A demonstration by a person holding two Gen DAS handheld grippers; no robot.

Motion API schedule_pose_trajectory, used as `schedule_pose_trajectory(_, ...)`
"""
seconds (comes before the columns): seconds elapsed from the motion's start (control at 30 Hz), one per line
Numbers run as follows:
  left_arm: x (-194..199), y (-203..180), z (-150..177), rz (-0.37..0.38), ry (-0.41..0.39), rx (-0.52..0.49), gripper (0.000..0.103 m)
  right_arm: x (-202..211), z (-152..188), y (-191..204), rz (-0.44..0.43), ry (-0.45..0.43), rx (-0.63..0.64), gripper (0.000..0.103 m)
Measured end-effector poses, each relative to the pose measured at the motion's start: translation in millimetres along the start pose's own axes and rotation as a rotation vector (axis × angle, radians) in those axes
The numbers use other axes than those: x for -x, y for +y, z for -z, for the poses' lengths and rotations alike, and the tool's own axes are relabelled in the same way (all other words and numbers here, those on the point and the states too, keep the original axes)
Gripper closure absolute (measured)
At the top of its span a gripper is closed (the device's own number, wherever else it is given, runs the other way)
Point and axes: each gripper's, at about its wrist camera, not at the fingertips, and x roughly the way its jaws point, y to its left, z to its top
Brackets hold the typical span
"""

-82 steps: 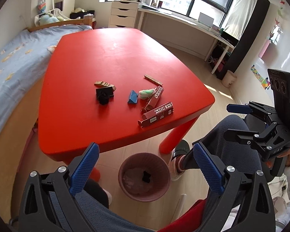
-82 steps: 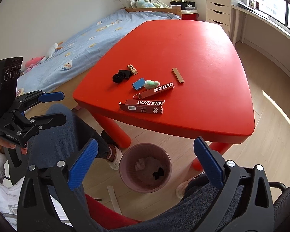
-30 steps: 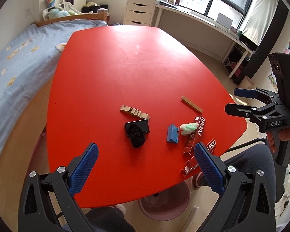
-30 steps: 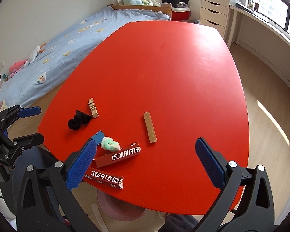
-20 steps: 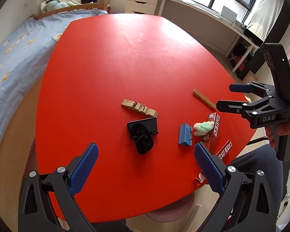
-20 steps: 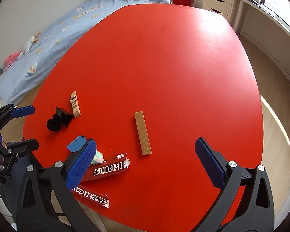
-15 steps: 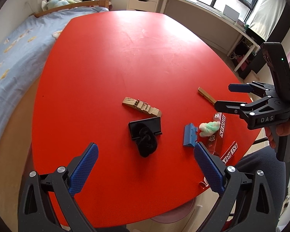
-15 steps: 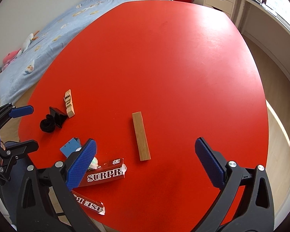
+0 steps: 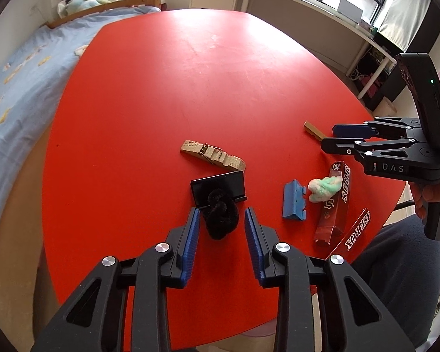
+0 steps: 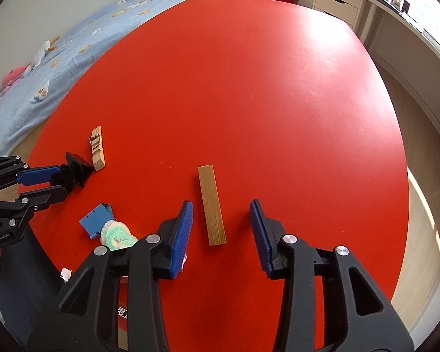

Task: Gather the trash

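Scattered trash (image 9: 221, 215) on red table (image 9: 173, 88)

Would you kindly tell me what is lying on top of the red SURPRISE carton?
A green-and-white fluffy wad rests partly on the red carton, covering part of its side; the printed lettering beside it stays readable. What lies beneath the wad is hidden.

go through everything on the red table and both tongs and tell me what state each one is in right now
Left tongs: open, straddling the black fuzzy ball.
Right tongs: open, around the wooden strip.
Wooden strip: flat, not gripped.
Black stand: upright, touching the ball.
Clothespin: lying flat.
Blue clip: lying free.
Green-white puff: resting against the red carton.
Red carton: flattened, open-ended.
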Motion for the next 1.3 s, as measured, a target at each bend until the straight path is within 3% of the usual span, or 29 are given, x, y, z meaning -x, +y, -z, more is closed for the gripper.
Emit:
schedule_pose_trajectory(0.03,0,0,0,0.0,0.002,-0.002,0.083,1,0,0,0.001,0.0,0.002,0.077)
schedule_pose_trajectory(0.17,0,0,0,0.008,0.002,-0.009,0.085,2,1,-1,0.004,0.0,0.007,0.092)
schedule_pose_trajectory(0.73,19,-4,1,0.014,-0.04,-0.019,0.086,14,2,-2,-0.004,-0.037,-0.019,0.092)
schedule_pose_trajectory(1.3,72,-16,15,0.015,-0.132,-0.046,0.086,101,29,16,-0.036,-0.181,-0.009,0.092)
